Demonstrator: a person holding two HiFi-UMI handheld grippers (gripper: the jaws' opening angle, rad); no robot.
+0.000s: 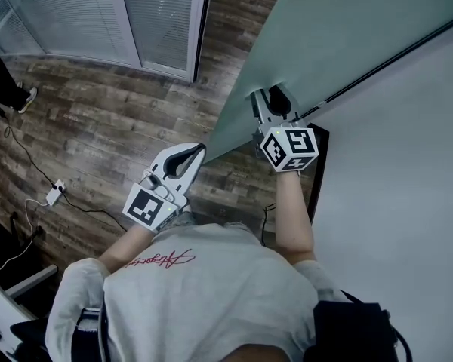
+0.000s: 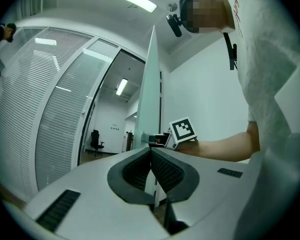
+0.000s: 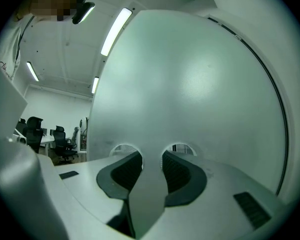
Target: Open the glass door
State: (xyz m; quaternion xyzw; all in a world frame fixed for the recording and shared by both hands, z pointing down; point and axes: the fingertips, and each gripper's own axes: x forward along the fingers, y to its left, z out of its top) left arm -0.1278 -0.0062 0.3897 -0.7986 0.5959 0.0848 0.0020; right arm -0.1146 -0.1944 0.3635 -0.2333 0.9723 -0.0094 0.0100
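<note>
Right gripper view: the right gripper (image 3: 152, 159) is clamped on the pale upright handle (image 3: 149, 194) of the glass door (image 3: 190, 79), which fills the view straight ahead — the nearer claw; the left gripper (image 2: 151, 154), jaws together and empty, faces the door's edge.

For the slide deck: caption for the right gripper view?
Right hand-held gripper clamped on the vertical grey bar handle of the frosted glass door.

left gripper (image 2: 151, 150) closed, empty, facing edge of the glass door (image 2: 151, 91).
</note>
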